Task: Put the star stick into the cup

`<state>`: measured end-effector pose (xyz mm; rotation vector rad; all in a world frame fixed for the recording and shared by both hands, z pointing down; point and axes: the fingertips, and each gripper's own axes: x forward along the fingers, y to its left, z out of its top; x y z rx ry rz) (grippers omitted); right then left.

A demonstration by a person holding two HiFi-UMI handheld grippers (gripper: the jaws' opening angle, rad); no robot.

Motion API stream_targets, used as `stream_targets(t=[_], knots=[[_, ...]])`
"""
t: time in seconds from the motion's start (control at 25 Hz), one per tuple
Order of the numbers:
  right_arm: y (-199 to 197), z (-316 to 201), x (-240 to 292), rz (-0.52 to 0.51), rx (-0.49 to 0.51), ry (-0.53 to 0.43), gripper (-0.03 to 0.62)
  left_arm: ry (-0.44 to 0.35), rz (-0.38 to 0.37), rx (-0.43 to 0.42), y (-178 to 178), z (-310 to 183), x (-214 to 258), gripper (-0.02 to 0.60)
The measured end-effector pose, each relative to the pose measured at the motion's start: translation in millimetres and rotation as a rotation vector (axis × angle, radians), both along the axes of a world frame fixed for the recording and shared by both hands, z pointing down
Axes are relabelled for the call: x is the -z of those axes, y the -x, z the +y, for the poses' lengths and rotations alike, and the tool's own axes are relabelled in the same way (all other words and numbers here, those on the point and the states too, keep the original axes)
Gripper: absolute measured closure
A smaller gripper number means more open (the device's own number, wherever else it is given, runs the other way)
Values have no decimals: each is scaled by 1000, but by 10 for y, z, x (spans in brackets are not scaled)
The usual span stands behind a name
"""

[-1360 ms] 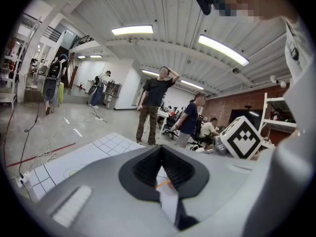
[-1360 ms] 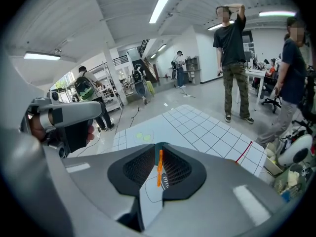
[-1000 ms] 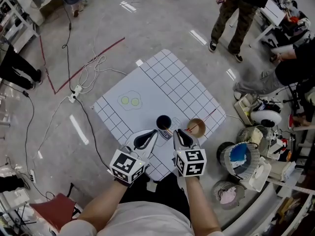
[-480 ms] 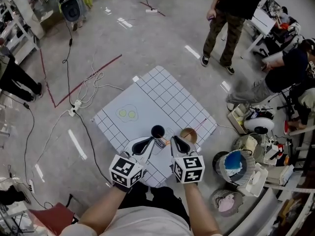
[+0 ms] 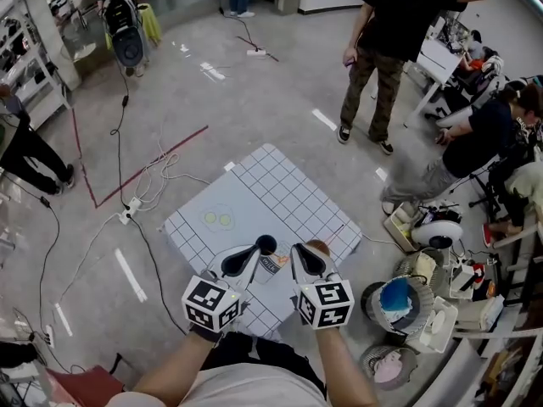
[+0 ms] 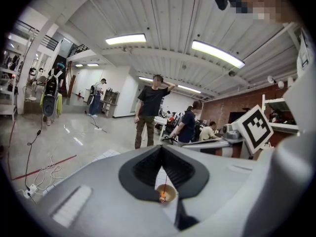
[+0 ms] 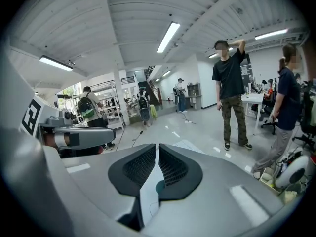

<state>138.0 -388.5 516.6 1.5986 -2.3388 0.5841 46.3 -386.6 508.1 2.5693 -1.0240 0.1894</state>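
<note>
At the worktop's [image 5: 273, 185] near edge, my left claw [image 6: 161, 149] is closed on nothing beside the black cup [image 5: 266, 243]. To the right, the tan cup [image 6: 170, 192] holds the star stick [image 6: 162, 197], a thin red shaft with an orange star at its low end. My right claw [image 7: 157, 149] is closed, empty.

A person [image 5: 386, 49] stands beyond the gridded table [image 5: 280, 195], cables [image 5: 165, 166] nearby.
</note>
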Motion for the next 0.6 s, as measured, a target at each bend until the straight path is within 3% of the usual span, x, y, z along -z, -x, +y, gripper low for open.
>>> stream_targets(t=[0.6], knots=[[-55, 12, 1316, -22, 7, -254, 565, -156, 70, 59, 162, -70, 1160, 575]])
